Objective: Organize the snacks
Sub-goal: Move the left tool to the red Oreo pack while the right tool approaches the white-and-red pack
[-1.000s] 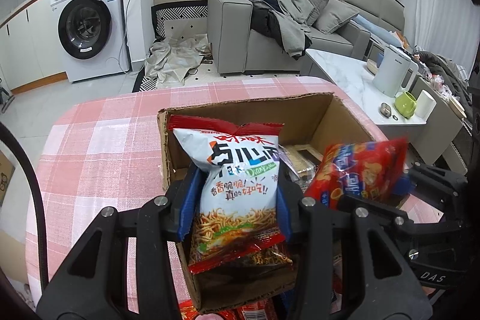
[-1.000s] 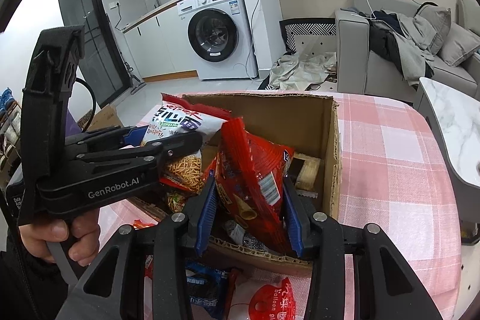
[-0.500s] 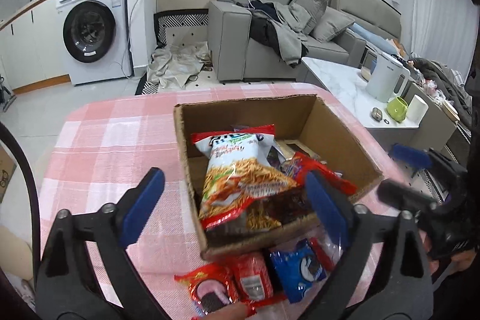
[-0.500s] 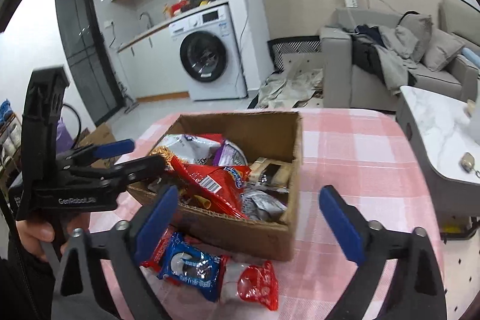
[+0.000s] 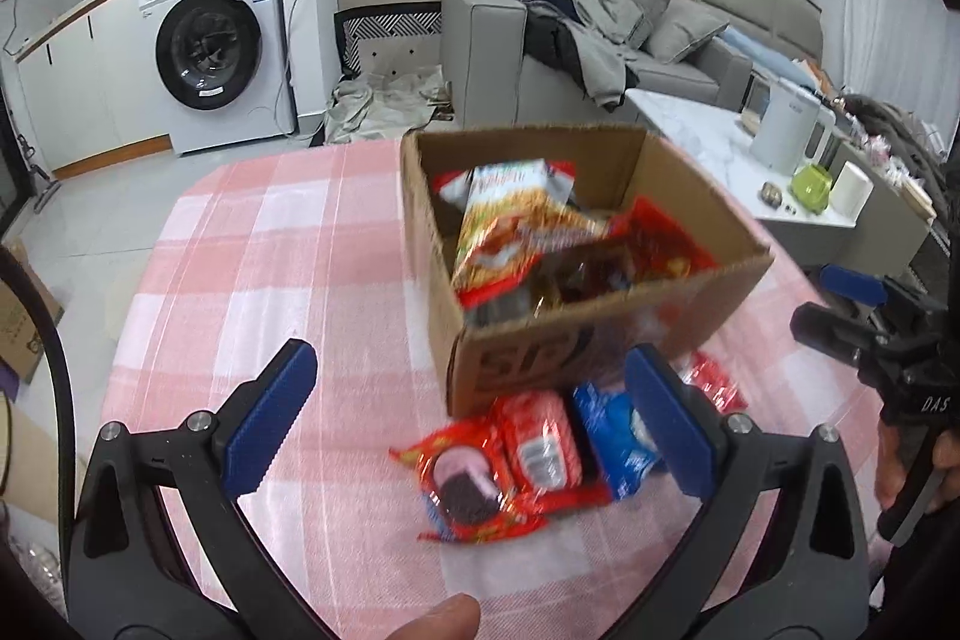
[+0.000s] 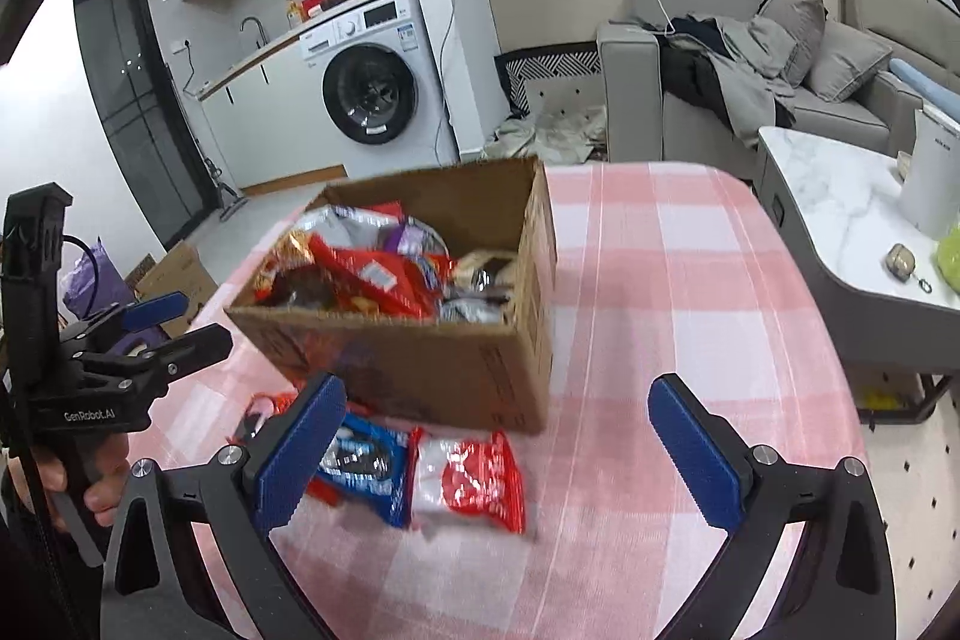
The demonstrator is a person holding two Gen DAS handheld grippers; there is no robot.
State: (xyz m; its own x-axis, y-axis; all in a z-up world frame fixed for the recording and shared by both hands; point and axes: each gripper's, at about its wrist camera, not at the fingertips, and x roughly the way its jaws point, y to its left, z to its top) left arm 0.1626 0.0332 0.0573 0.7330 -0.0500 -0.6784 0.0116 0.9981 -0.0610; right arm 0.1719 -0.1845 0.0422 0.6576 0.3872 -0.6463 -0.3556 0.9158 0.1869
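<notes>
A cardboard box (image 5: 540, 358) (image 6: 420, 364) stands on the pink checked tablecloth (image 5: 270, 250), full of snack bags. A noodle bag (image 5: 510, 220) and a red bag (image 5: 654, 244) (image 6: 366, 280) lie loose on top inside it. In front of the box lie a red cookie pack (image 5: 468, 484), a blue cookie pack (image 5: 618, 436) (image 6: 360, 454) and a red-and-white pack (image 6: 468, 478). My left gripper (image 5: 468, 364) hangs back from the box, jaws opening wide, nothing between the pads. My right gripper (image 6: 497, 391) is likewise drawn back, jaws opening and empty.
A marble coffee table (image 5: 690, 130) with a white kettle (image 5: 786, 136) and a green cup (image 5: 810, 187) stands to the right of the table. A grey sofa (image 5: 540, 40) and a washing machine (image 5: 210, 58) are behind. A fingertip (image 5: 438, 622) shows at the bottom edge.
Both grippers let go of their bags, which dropped into the box. Both jaws swung wide and both grippers pulled back from the box, bringing the loose packs on the table into view.
</notes>
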